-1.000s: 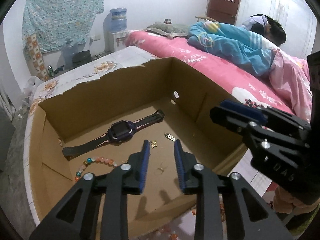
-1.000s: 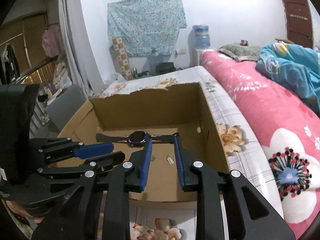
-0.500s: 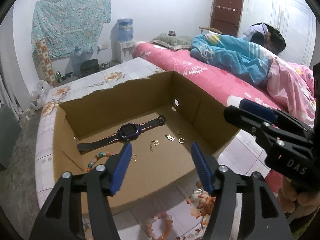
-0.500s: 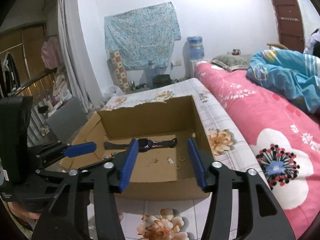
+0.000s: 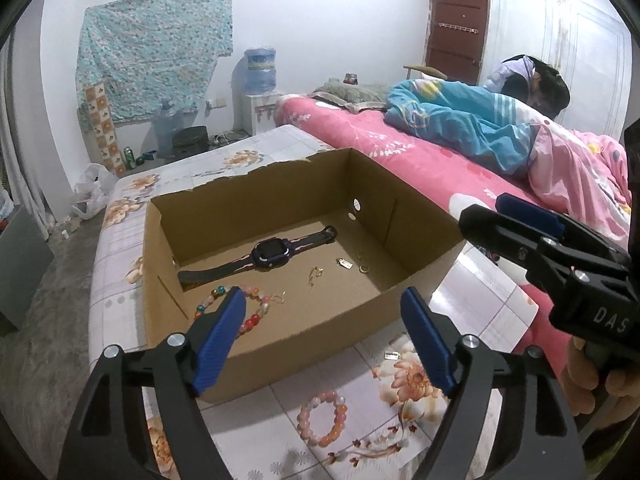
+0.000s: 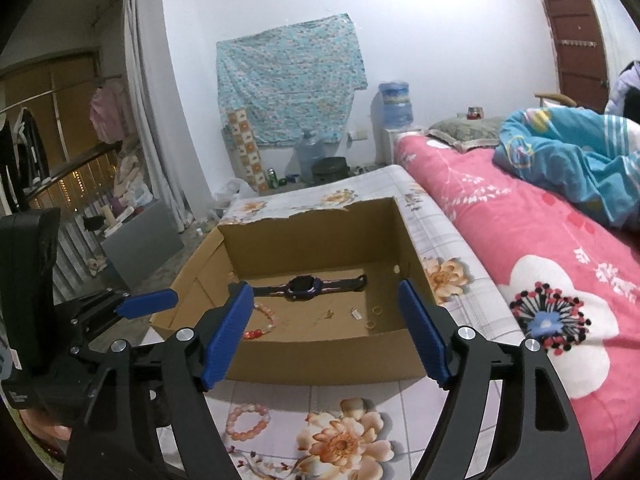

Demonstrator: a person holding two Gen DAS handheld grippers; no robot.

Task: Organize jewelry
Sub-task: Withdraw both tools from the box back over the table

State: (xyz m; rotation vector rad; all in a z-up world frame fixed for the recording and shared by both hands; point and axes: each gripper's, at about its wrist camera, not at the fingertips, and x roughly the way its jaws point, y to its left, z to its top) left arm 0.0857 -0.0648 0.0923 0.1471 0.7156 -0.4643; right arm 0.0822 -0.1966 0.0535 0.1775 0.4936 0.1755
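Floral bedsheet (image 5: 256, 420) scene: both grippers, left gripper (image 5: 322, 344) and right gripper (image 6: 326, 334), had backed out of brown cardboard box (image 5: 280, 344) with jaws now wide and empty, so the drop looked done and the pink bead bracelet (image 5: 323, 416) below the left fingers was next.

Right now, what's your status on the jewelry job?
Both grippers, left and right, open and empty, short of the cardboard box. Pink bead bracelet lies outside on the bedsheet. Watch already boxed. Path unobstructed.

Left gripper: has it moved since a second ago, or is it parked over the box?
Yes. The left gripper has pulled back toward the person: it was over the cardboard box floor, and now sits outside the near wall, jaws opened wide.
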